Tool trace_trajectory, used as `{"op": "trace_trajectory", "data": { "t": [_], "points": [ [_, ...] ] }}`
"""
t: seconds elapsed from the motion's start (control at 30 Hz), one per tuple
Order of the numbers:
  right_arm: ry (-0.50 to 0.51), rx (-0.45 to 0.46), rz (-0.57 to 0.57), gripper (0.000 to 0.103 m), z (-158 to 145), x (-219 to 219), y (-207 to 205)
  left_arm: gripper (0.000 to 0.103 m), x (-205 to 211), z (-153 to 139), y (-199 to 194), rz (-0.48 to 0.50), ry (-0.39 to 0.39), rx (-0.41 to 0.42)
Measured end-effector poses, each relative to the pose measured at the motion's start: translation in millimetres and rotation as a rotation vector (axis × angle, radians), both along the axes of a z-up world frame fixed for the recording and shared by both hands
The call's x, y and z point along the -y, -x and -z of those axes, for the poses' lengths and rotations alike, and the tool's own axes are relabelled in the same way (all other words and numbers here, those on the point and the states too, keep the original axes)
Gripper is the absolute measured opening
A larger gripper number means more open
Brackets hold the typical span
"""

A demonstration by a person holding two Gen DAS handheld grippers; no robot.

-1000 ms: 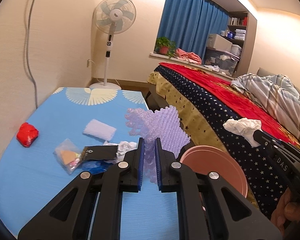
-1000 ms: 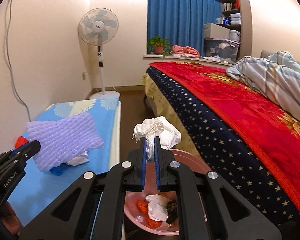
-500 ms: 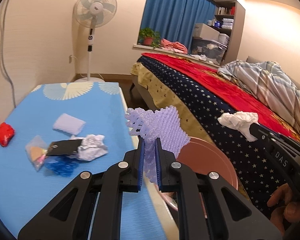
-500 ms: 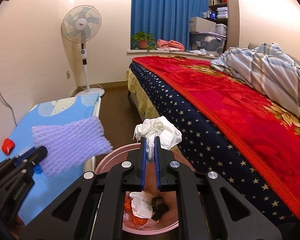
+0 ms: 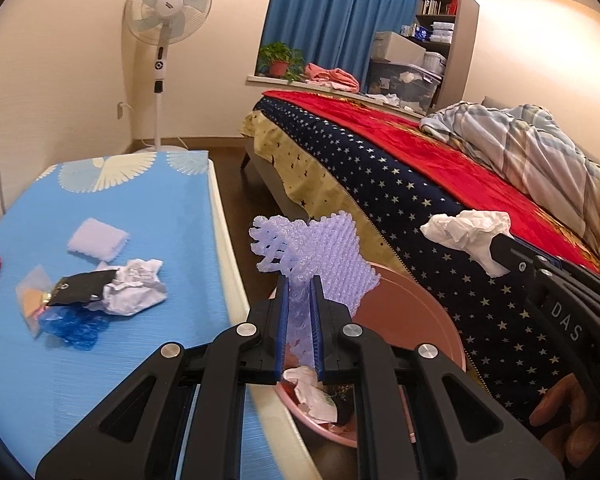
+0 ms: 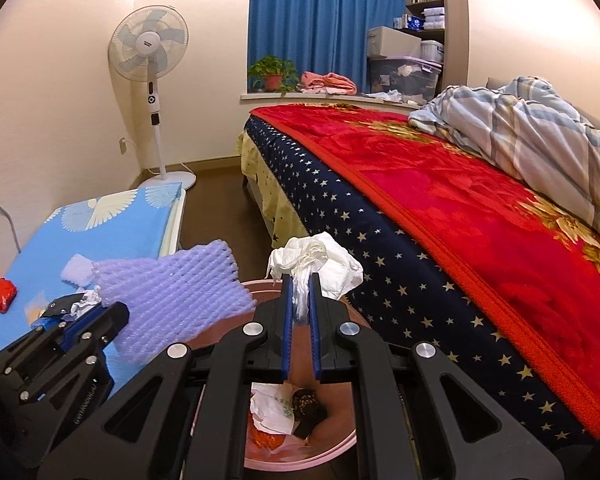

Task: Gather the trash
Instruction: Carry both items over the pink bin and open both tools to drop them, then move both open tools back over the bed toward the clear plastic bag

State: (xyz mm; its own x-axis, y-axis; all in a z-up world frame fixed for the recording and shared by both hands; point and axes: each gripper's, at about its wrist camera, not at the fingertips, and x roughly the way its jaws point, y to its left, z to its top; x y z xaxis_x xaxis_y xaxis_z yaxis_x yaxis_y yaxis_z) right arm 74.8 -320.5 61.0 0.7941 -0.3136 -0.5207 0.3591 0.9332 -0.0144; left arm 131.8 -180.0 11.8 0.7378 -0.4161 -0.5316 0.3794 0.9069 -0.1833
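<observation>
In my two grippers (image 5: pixel 299 280) (image 6: pixel 300 280): one foam net (image 5: pixel 320 256), one tissue (image 6: pixel 320 260); one pink basin (image 5: pixel 412 312), one fan (image 5: pixel 168 12).

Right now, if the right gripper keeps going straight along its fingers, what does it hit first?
Likely the far inner wall of the pink basin below the right gripper, which holds a white tissue; beyond that the bed's starry side. Depth is unclear.

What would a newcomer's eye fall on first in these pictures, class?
First, the purple foam net pinched in the left tongs and the crumpled white tissue in the right tongs, both over the pink bin. Then the bright red blanket on the bed to the right.
</observation>
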Motion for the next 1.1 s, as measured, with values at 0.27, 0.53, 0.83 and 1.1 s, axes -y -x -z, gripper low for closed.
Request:
{"op": "trace_trajectory", "data": {
  "t": [0.27, 0.53, 0.83, 1.1],
  "points": [
    [0.0, -0.002, 0.004, 0.008, 2.0, 2.2, -0.8, 0.01, 9.5, 2.8, -1.6, 0.01, 0.002, -0.007],
    [-0.024, 0.006, 0.031, 0.047, 4.3, 11.5, 3.0, 0.037, 15.3, 5.0, -3.3, 0.034, 0.019, -0.03],
    [-0.008, 0.044, 0.038, 0.085, 1.8, 7.9, 7.6, 0.037, -8.6, 0.4, -3.3, -0.019, 0.022, -0.024],
    [0.01, 0.064, -0.013, 0.098, 0.1, -10.4, 6.8, 0.037, -46.9, -4.9, -1.7, -0.098, 0.027, -0.01]
  ]
}}
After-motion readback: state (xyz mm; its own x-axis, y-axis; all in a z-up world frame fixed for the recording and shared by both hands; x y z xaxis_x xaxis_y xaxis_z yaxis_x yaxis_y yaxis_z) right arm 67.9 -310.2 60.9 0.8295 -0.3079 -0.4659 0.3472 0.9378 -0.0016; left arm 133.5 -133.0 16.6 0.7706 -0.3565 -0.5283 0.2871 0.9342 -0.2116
